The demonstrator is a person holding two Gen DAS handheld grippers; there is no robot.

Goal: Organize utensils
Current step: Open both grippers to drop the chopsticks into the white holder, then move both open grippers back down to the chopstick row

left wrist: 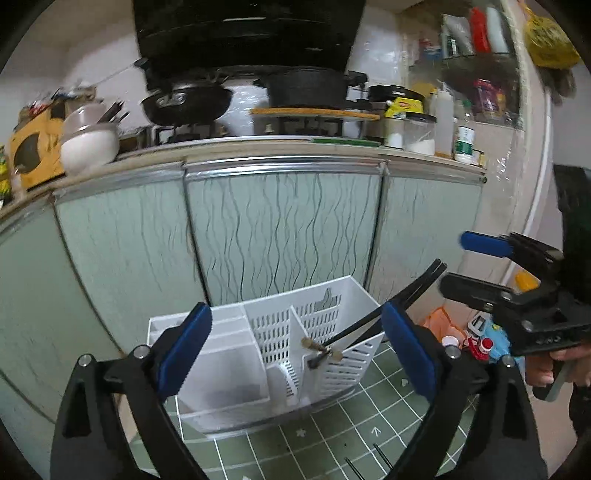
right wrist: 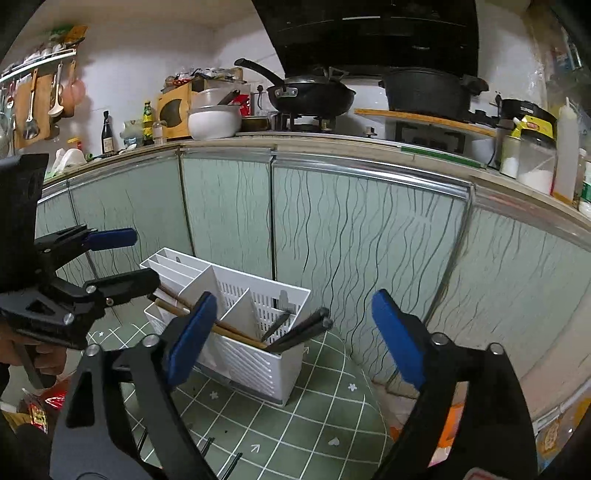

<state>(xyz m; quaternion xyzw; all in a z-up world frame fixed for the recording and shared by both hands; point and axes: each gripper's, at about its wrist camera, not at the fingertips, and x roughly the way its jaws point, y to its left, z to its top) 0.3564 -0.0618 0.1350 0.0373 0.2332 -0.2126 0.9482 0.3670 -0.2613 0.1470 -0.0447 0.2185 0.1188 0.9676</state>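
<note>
We carry two alike tools. Our left gripper [left wrist: 295, 350] has black angular arms, each ending in a flat blue pad [left wrist: 186, 349] with a ribbed inner face. Round silver screws [left wrist: 139, 352] sit just behind the pads. Our right gripper [right wrist: 295, 339] matches: black frame, blue pads [right wrist: 397, 339], silver screws [right wrist: 437, 338] behind them.

It was a home kitchen: a wok [right wrist: 310, 96] and pot [right wrist: 430, 92] sat on a stove under a hood [right wrist: 369, 33], ladles [right wrist: 31, 107] hung nearby, bottles [right wrist: 107, 134] crowded the counter [right wrist: 332, 142].
</note>
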